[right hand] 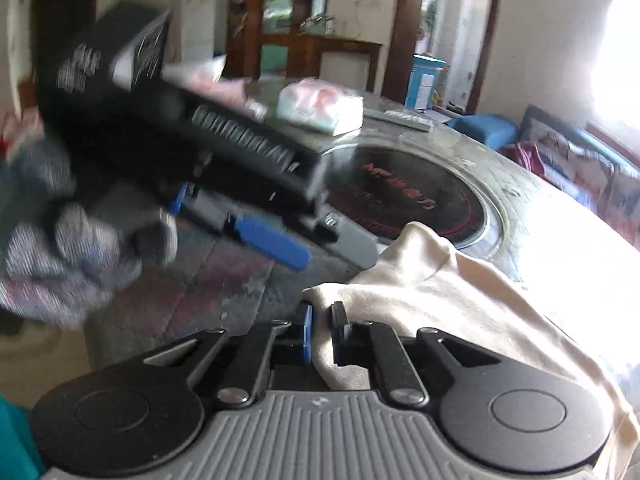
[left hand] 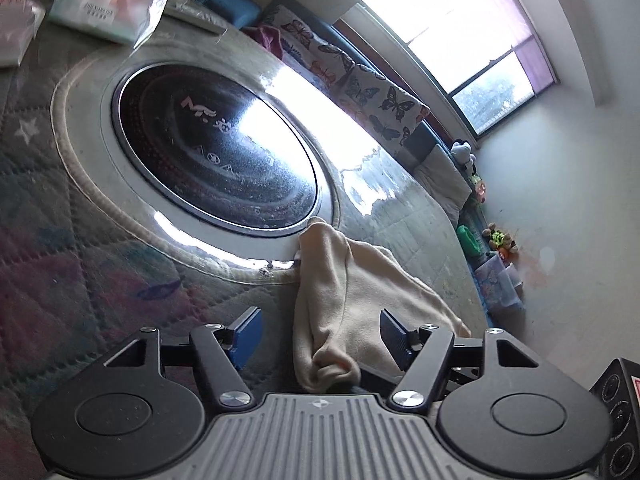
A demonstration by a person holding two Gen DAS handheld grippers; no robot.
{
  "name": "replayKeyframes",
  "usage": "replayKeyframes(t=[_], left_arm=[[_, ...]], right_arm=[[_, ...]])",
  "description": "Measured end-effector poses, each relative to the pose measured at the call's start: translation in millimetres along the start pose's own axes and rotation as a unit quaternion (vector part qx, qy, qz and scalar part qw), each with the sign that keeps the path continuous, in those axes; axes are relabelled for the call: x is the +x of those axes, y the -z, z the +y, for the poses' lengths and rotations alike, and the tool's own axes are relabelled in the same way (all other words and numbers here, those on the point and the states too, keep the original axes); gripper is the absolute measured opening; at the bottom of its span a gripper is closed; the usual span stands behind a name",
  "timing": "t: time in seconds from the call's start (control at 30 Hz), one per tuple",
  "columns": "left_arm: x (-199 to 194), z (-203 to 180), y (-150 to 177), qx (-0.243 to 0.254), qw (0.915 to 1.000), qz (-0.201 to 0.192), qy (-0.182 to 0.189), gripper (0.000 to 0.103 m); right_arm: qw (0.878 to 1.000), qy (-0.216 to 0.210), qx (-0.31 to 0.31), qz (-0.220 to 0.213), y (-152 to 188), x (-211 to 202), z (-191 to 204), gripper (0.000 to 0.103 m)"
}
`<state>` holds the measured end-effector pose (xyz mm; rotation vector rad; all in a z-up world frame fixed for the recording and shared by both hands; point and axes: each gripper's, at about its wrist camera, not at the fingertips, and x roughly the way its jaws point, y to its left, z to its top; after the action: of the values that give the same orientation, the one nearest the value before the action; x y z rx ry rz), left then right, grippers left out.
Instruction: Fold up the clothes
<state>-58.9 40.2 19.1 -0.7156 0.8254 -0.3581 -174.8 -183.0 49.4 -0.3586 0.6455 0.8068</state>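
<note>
Currently your left claw [left hand: 320,336] stands wide open, its blue-padded fingers [left hand: 248,330] spread on either side of a bunched fold of the cream-coloured soft fleece garment [left hand: 348,300]; the pads do not touch the cloth. Your right claw [right hand: 322,330] is nearly closed and pinches an edge of the same garment between its fingers [right hand: 306,332]. The garment lies draped over the near edge of the quilted, pastel-patterned surface [left hand: 80,248], just beside the round black glass induction cooktop [left hand: 216,148] set into that surface. From the right wrist view, your left claw appears blurred above the cloth, gripped by a hand in a grey knitted glove [right hand: 72,252]. A pink-and-white plastic-wrapped packet [right hand: 320,106] rests beyond the cooktop.
</note>
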Motion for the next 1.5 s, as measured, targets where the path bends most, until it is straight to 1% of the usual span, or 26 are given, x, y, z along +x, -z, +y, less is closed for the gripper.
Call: replayKeyframes(t=[0.13,0.2,0.37,0.43,0.5,0.53,0.57,0.67,0.77,0.87,0.93,1.03,1.07,1.13,1.2,1.27,1.33,1.4,1.5], left_arm=[[12,-4,-2,-0.029,0.9994,0.004,0.017,0.069],[19,-6,-3,-0.045,0.9988,0.008,0.020,0.069],[35,-3,-3,-0.087,0.9948,0.022,0.047,0.067],[39,-2,-2,-0.098,0.9932,0.027,0.057,0.059],[41,1,-1,-0.105,0.9920,0.030,0.063,0.037],[42,3,0,-0.109,0.9915,0.030,0.064,0.030],[43,5,1,-0.114,0.9909,0.030,0.066,0.020],[44,11,3,-0.123,0.9897,0.028,0.068,0.017],[41,10,3,-0.112,0.9915,0.025,0.061,0.017],[41,5,5,-0.096,0.9937,0.022,0.054,0.017],[42,1,5,-0.083,0.9952,0.020,0.048,0.017],[43,-4,4,-0.063,0.9972,0.018,0.038,0.017],[43,-5,4,-0.058,0.9975,0.018,0.035,0.017],[44,-8,2,-0.049,0.9983,0.017,0.028,0.017],[46,-11,2,-0.039,0.9989,0.016,0.021,0.017],[48,-16,1,-0.028,0.9994,0.016,0.013,0.017],[50,-20,1,-0.019,0.9997,0.017,0.006,0.017],[51,-19,1,-0.017,0.9997,0.018,0.002,0.017],[55,-20,0,-0.013,0.9997,0.019,-0.004,0.017]], right_arm=[[0.999,-0.017,0.032,-0.020,-2,-16,-17,0.007],[0.998,-0.022,0.043,-0.027,-3,-22,-23,0.007],[0.996,-0.038,0.062,-0.042,1,-39,-33,0.007],[0.996,-0.049,0.063,-0.041,4,-42,-33,0.007],[0.996,-0.056,0.063,-0.041,5,-44,-32,0.007],[0.995,-0.058,0.063,-0.040,5,-44,-32,0.007],[0.995,-0.061,0.063,-0.039,7,-45,-32,0.007],[0.996,-0.054,0.065,-0.042,15,-49,-30,0.008],[0.994,-0.038,0.087,-0.051,25,-60,-38,0.009],[0.991,0.009,0.121,-0.059,38,-75,-53,0.010],[0.986,0.044,0.149,-0.061,49,-85,-70,0.016],[0.973,0.108,0.199,-0.050,66,-90,-105,0.019],[0.969,0.119,0.210,-0.047,69,-91,-111,0.022],[0.957,0.153,0.243,-0.042,82,-94,-134,0.034],[0.942,0.173,0.284,-0.044,97,-95,-156,0.034],[0.933,0.176,0.309,-0.048,106,-93,-170,0.037],[0.928,0.176,0.323,-0.050,112,-91,-180,0.042],[0.923,0.179,0.336,-0.050,117,-87,-189,0.042],[0.917,0.161,0.360,-0.058,126,-84,-195,0.042]])
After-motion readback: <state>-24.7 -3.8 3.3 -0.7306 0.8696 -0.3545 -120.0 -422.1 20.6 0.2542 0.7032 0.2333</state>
